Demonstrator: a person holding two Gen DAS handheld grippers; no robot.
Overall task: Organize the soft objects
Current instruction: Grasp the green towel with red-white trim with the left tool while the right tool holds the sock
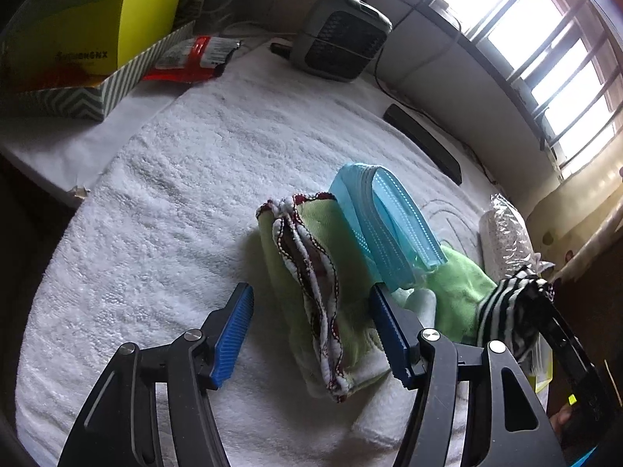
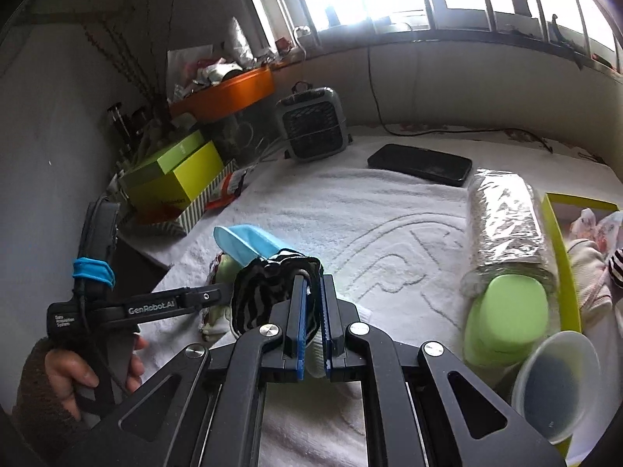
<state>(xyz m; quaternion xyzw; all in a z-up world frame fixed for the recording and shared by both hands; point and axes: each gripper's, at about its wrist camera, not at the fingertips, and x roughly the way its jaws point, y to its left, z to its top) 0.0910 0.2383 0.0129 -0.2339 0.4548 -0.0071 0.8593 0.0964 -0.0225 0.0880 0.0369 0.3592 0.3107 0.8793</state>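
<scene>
Ribbed blue pads of my left gripper (image 1: 311,334) stood apart, straddling a folded green cloth (image 1: 335,272) on white terry towel (image 1: 194,194), lower centre. Right view: my right gripper (image 2: 311,311) clenched a crumpled striped sock (image 2: 264,288), centre frame.

A white towel (image 1: 187,210) of rough, looped terry cloth covers the bench, with a pattern pressed into its pile. On it lies a green cloth (image 1: 335,233) of soft matt weave, beside a rag (image 1: 311,292) with stitched dark red edging. The blue face mask (image 1: 385,225) looks like thin, pleated, non-woven fabric. A striped black and white sock (image 2: 264,292) is soft knit. The fingers (image 1: 233,334) carry ribbed blue pads that look like rubber, on matt black plastic arms with shiny metal bolts. The phone (image 2: 420,163) is glossy black. A roll (image 2: 506,222) is wrapped in crinkly, shiny clear film. The green box (image 2: 175,179) is smooth matt cardboard.
</scene>
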